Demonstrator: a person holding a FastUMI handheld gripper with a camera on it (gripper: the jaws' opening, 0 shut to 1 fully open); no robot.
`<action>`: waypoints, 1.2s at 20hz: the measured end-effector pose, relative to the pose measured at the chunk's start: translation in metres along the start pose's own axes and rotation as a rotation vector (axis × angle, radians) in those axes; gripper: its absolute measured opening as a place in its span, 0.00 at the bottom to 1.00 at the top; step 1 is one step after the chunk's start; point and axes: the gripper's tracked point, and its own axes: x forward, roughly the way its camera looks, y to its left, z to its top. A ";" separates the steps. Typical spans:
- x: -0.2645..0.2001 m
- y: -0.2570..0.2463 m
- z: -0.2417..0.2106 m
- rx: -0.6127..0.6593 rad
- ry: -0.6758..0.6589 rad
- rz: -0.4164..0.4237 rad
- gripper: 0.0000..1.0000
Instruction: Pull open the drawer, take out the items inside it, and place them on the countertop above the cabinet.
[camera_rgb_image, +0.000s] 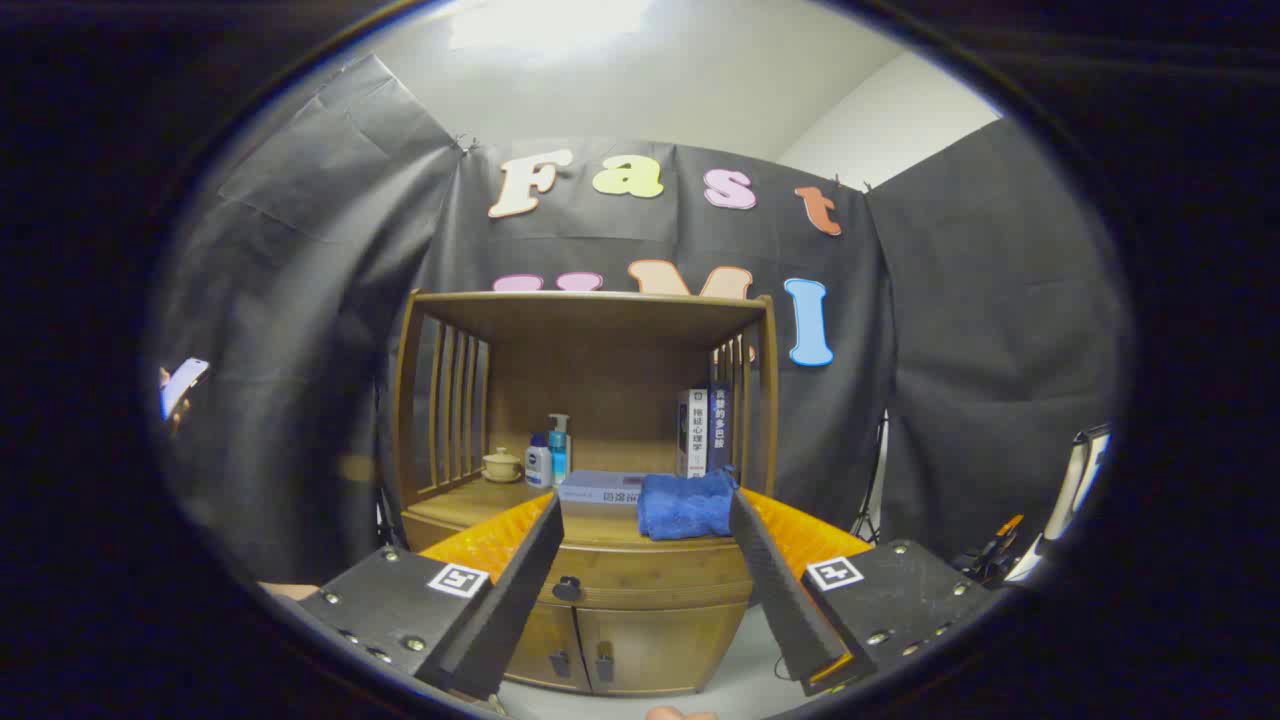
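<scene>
A wooden cabinet (590, 330) stands ahead of me against the booth wall. Its drawer (650, 572) is closed, with a dark round knob (567, 589) at its middle. My gripper (645, 510) is open, fingers spread wide, and hangs some way back from the cabinet with nothing between them. The knob sits between the fingers, closer to the left finger (520, 580). On the countertop (470, 500) above the drawer lie a blue folded cloth (686, 504) and a flat pale box (603, 487). What the drawer holds is hidden.
On the countertop also stand a small lidded pot (501, 464), two bottles (548, 455) and upright books (703, 430). Slatted sides and a top shelf enclose that space. Two lower doors (620, 650) sit under the drawer. Stands and gear crowd the right wall (1000, 550).
</scene>
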 end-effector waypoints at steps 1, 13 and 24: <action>-0.003 0.001 0.001 -0.002 0.001 0.001 1.00; -0.023 0.010 0.007 -0.068 0.016 -0.001 1.00; -0.014 0.016 -0.006 -0.060 0.036 0.009 0.97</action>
